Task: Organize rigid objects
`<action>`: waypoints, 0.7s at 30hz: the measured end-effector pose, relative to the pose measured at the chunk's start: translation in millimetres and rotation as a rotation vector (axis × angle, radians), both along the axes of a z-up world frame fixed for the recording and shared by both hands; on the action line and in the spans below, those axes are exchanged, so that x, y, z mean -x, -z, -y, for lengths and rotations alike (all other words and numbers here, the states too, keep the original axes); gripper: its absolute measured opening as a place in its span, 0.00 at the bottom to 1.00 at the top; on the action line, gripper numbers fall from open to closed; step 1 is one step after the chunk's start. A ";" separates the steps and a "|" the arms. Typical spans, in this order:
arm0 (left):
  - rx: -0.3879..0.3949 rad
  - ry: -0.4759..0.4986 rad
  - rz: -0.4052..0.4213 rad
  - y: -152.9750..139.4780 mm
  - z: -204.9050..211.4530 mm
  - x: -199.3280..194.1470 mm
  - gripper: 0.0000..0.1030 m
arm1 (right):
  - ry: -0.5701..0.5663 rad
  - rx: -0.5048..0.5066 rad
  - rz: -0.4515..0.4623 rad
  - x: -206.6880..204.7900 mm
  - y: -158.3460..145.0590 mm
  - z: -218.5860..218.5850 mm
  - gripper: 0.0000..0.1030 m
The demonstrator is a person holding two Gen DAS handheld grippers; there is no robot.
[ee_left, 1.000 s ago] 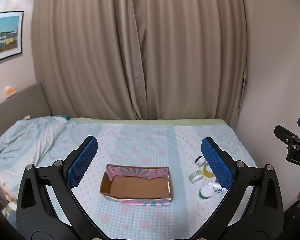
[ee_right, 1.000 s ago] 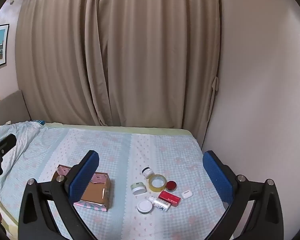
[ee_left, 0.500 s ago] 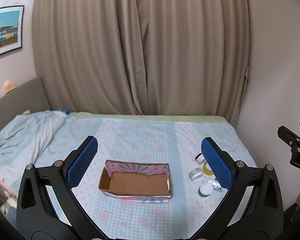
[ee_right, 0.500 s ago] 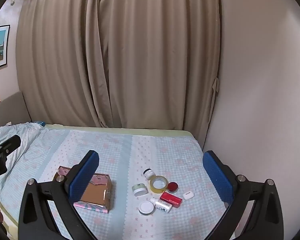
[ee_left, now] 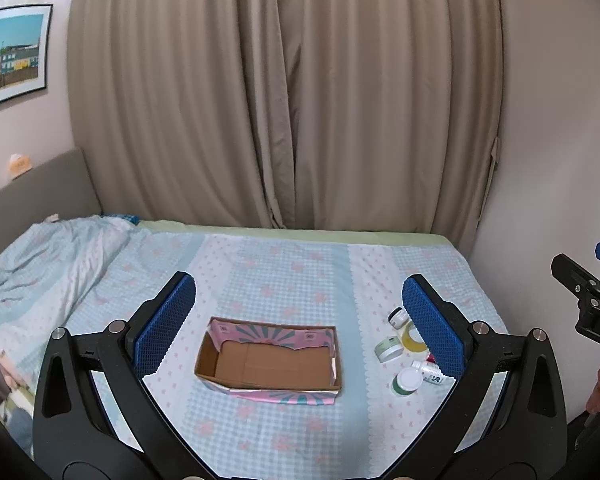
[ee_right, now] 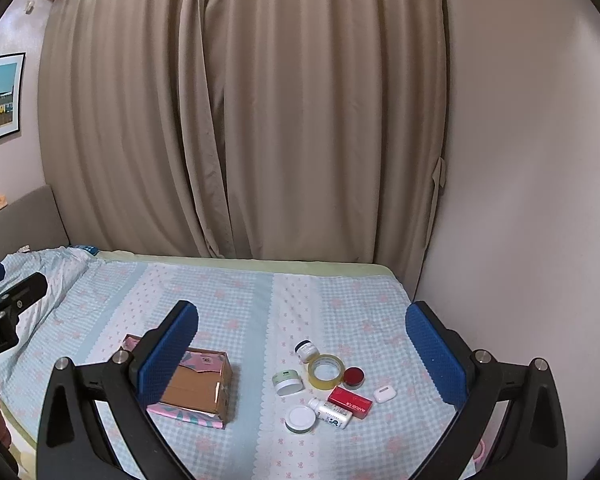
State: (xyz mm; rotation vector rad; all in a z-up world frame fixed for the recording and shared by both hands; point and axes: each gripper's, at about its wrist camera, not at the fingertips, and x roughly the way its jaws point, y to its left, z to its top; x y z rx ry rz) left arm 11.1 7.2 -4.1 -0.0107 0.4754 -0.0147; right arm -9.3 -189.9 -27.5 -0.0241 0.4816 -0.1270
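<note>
from the left wrist view, the left gripper [ee_left: 298, 322] hangs above the bed [ee_left: 300, 264] with its blue pads spread wide and nothing between them. the open cardboard box [ee_left: 270, 360] sits straight ahead at 6 o'clock of centre, empty, brown floor showing. at about 4 o'clock a small cluster lies beside it: a green-lidded jar [ee_left: 389, 349], a white-capped jar [ee_left: 407, 382], a roll of tape [ee_left: 412, 340] partly behind the right pad. the right gripper [ee_left: 588, 292] pokes in at 3 o'clock.

from the right wrist view, the right gripper [ee_right: 300, 350] is likewise wide open and holding nothing, well above the sheet. the cluster is clearer here, at 5 o'clock: tape roll [ee_right: 326, 371], red round tin [ee_right: 353, 378], red carton [ee_right: 350, 402], white earbud case [ee_right: 385, 393], a small white bottle [ee_right: 330, 412] lying on its side, three little jars. the box [ee_right: 196, 388] is at 7 o'clock, well apart from them.

i'd judge sorting hasn't begun. to do it well: drop on an outer piece first, say the earbud case, pinching across its short sides, so neighbours aren't nudged on the soft bedding.
</note>
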 end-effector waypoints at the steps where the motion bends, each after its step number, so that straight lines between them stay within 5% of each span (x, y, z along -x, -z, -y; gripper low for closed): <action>1: 0.000 0.000 0.001 0.1 -0.7 0.3 1.00 | 0.000 0.002 0.001 0.0 -0.1 -0.3 1.00; 21: 0.008 0.008 0.002 2.3 -0.2 -1.1 1.00 | 0.003 0.017 0.008 -6.4 5.1 3.9 1.00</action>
